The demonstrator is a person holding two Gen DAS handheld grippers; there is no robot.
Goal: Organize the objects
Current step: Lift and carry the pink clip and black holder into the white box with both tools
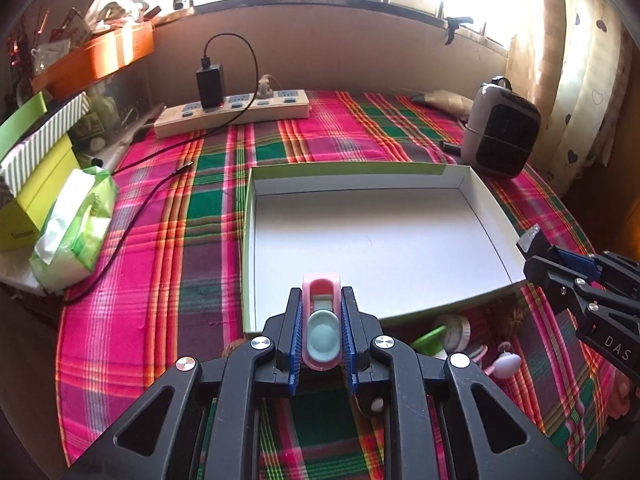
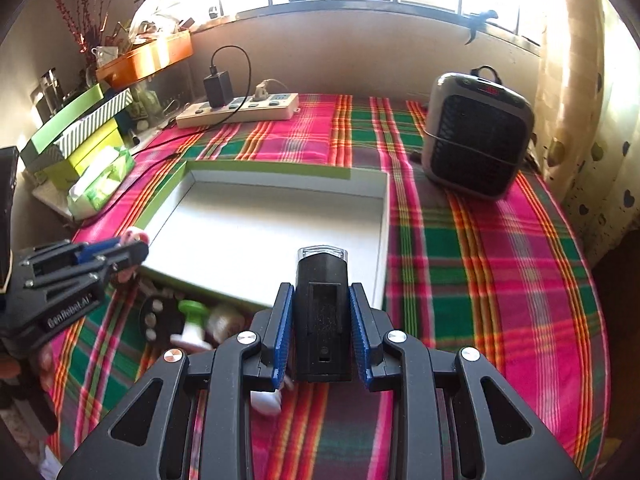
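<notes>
A shallow white box (image 1: 476, 204) with a green outer rim lies on the plaid cloth; it also shows in the right wrist view (image 2: 384, 216). My left gripper (image 1: 322, 300) is shut on a pink object with a pale teal oval pad (image 1: 322, 332), held above the box's near edge. My right gripper (image 2: 322, 296) is shut on a black block with a clear front end (image 2: 322, 320), held above the box's near right corner. It shows at the right of the left wrist view (image 1: 560, 264). Small items (image 1: 456, 334) lie in front of the box, among them a green and white piece (image 2: 192, 320).
A white power strip (image 1: 240, 110) with a black charger and cable lies at the back. A grey heater (image 2: 476, 132) stands at the back right. A tissue pack (image 1: 76, 228) and stacked green boxes (image 1: 36, 184) are at the left. An orange tray (image 1: 96, 56) sits higher.
</notes>
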